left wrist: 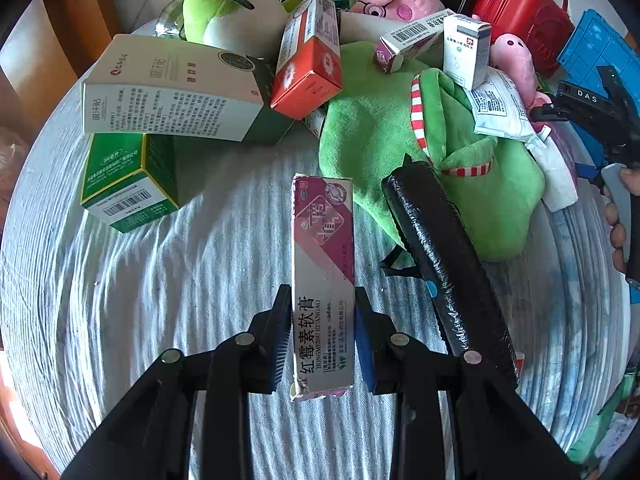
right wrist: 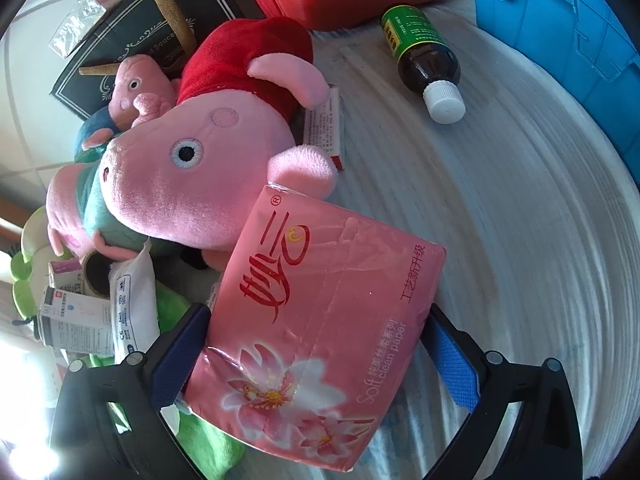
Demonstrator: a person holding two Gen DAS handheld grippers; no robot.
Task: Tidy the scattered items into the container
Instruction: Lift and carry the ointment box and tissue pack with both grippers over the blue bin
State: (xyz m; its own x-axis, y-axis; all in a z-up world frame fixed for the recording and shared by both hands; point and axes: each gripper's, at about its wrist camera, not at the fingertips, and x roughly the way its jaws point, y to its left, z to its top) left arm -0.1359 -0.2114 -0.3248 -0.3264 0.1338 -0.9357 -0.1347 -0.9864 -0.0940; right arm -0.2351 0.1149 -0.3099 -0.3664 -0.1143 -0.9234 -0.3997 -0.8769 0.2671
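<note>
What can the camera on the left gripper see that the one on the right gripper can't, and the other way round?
Only the left wrist view shows the left gripper shut on a slim ointment box, a green carton and a black brush. Only the right wrist view shows the right gripper clamping a pink tissue pack and a dark bottle. Both show the red case, blue container and striped cloth.

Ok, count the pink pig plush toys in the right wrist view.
3. A large pig in red beside the held tissue pack, a small pig in blue above it, a pig in teal at far left. The pile may hide more.
</note>
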